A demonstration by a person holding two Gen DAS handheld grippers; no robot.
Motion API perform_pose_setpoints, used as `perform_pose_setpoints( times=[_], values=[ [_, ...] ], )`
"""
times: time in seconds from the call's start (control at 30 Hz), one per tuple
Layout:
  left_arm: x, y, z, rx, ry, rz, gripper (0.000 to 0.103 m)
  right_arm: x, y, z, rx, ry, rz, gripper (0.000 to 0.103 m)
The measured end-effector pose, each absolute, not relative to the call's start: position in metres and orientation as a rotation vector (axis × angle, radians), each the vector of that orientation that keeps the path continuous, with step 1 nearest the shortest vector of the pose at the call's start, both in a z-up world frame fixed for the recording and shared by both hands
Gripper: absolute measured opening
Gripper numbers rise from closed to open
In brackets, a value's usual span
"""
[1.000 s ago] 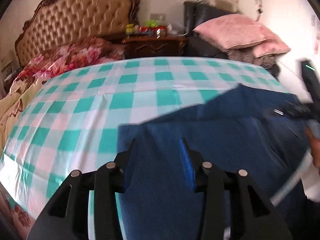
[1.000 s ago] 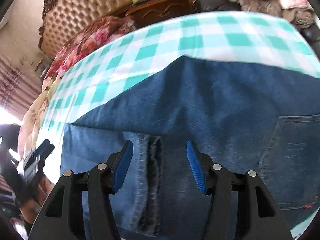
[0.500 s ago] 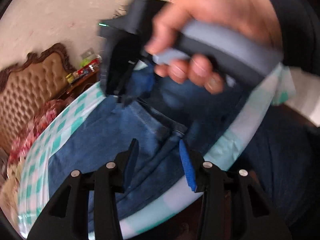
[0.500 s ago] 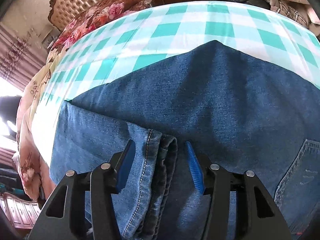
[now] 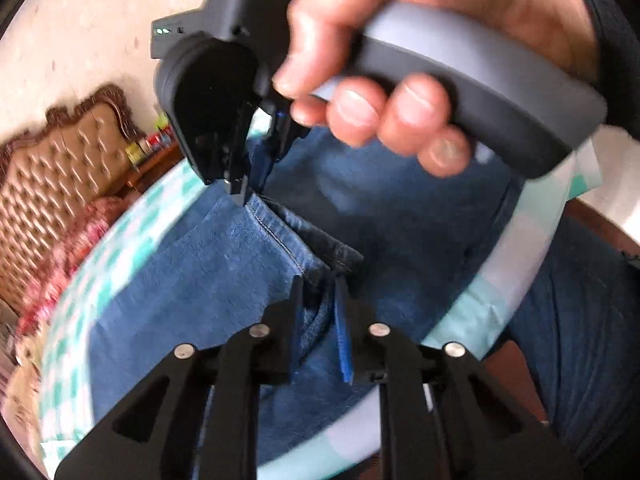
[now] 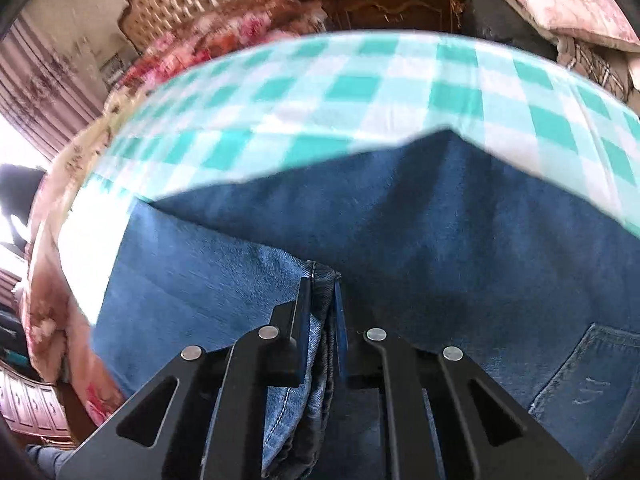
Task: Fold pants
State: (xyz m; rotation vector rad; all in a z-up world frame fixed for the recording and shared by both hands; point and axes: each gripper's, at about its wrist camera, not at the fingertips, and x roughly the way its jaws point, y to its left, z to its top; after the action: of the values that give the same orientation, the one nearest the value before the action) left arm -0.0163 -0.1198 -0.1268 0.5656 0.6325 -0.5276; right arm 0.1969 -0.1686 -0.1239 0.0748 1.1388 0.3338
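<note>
Clamping down on the hem end of the pants (image 5: 224, 280), my left gripper (image 5: 318, 320) has its jaws nearly together with the stitched cuff bunched between the blue pads, so I judge it is grasping denim rather than standing released. From the left wrist view the pants lie spread on the desk, over a teal-and-white checked cloth (image 5: 500, 280), with the cuff edge running as a line of pale stitching from my jaws up toward the right gripper (image 5: 256, 184), which the right hand (image 5: 400, 92) holds by its grey handle; that gripper pinches the same hem edge farther along. I take it that both ends of the cuff are held so the leg can be carried over in one flat sheet, not dragged by a single corner. A tufted headboard (image 5: 60, 168) stands beyond the desk. Turning to the right wrist view, the right gripper (image 6: 320, 312) is clenched on a thick roll of layered hem, the jaws all but shut with the fabric filling the gap. The pants (image 6: 440, 232) show dark blue on the main body and a lighter, washed blue on the folded-over leg at the left; a back pocket (image 6: 592, 380) with pale stitching lies at the lower right. One corner of the denim peaks toward the far side of the checked cloth (image 6: 360, 92), well short of its edge. The fabric looks heavy and stiff enough to hold a crease.
</note>
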Motion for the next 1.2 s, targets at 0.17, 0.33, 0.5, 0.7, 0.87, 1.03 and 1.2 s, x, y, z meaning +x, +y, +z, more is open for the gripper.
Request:
perform_pose_setpoints(
  times=[0.17,0.33,0.5,0.7,0.87,1.03,1.2],
  values=[
    [-0.010,-0.035,-0.083,0.206,0.663,-0.473,0.025,0.176,-0.173,-0.092,0.014,0.982,0.159,0.036],
    [0.039,0.082,-0.109,-0.013,0.820,-0.163,0.010,0.144,-0.132,-0.065,-0.001,0.834,0.192,0.079],
    [0.057,0.136,-0.120,-0.111,0.896,0.026,0.016,0.139,-0.084,-0.086,-0.051,0.867,0.175,0.087],
    [0.088,0.123,-0.087,-0.061,0.801,-0.124,0.085,0.144,-0.076,-0.116,-0.063,0.914,0.129,0.088],
    [0.124,0.093,-0.094,0.105,0.809,-0.148,0.066,0.152,-0.080,-0.137,-0.126,0.962,0.081,0.088],
    [0.155,0.103,-0.128,0.067,0.945,-0.153,0.045,0.152,-0.077,-0.140,-0.149,0.964,0.072,0.089],
    [0.158,0.125,-0.124,0.040,0.926,-0.097,0.036,0.153,-0.079,-0.140,-0.144,0.965,0.075,0.089]
  ],
)
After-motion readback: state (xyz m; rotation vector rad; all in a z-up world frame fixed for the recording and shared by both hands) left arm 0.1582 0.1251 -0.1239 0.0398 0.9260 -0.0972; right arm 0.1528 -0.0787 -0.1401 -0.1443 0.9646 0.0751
